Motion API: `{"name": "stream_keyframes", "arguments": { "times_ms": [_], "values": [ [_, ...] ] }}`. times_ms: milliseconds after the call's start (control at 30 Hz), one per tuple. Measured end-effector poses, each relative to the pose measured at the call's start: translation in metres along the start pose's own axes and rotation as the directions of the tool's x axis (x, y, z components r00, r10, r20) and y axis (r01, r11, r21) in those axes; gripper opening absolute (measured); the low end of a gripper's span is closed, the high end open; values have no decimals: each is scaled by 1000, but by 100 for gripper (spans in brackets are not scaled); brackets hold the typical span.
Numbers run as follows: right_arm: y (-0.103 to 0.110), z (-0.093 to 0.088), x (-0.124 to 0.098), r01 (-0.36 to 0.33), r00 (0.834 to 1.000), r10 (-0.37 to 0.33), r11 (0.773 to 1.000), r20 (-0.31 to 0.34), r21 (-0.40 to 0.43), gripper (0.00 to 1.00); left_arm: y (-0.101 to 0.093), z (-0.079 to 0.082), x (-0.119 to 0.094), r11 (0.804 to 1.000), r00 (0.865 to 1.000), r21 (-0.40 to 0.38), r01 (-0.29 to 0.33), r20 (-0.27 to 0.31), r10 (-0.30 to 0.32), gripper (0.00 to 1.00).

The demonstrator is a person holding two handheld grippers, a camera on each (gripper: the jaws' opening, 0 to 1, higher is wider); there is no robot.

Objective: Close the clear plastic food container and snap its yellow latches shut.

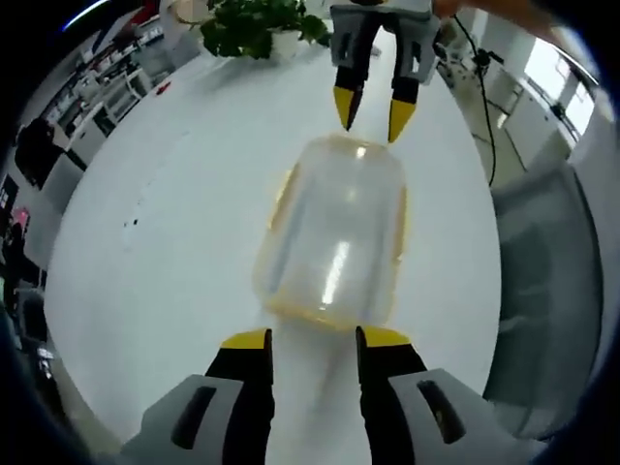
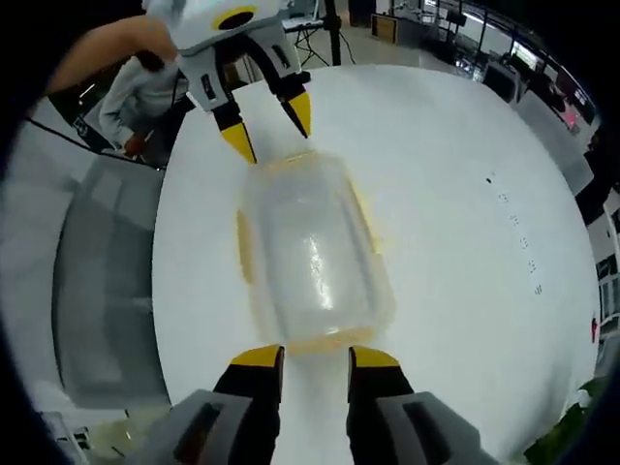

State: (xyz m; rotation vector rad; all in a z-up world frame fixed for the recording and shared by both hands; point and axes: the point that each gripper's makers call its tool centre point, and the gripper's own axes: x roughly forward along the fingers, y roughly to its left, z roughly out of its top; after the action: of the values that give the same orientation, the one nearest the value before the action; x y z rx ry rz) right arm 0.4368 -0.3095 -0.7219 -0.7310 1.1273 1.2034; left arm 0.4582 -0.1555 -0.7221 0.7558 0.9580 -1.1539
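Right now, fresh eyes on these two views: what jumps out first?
The clear plastic container with yellow latches along its sides, lying in the middle of the round white table. Two yellow-tipped grippers face each other across it: the left gripper at one short end, the right gripper at the other, both with jaws apart. A potted green plant stands at the table's far edge in the left gripper view.

No text, label, brand, number or sign can be read in the left gripper view or the right gripper view; any printing in the background is too blurred.
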Motion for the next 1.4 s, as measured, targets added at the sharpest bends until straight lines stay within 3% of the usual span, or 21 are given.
{"name": "stream_keyframes", "arguments": {
  "times_ms": [333,933,1400],
  "values": [
    [-2,16,4,-4,1000,4,1000,10,-18,24,-2,21,5,999,1000,31,13,20,-13,32],
    [2,58,14,-32,996,36,998,86,-45,23,-16,55,21,998,997,44,43,66,-46,32],
    [-4,70,21,-36,993,41,998,110,-44,22,-29,57,29,998,994,17,65,86,-66,33]
  ]
}}
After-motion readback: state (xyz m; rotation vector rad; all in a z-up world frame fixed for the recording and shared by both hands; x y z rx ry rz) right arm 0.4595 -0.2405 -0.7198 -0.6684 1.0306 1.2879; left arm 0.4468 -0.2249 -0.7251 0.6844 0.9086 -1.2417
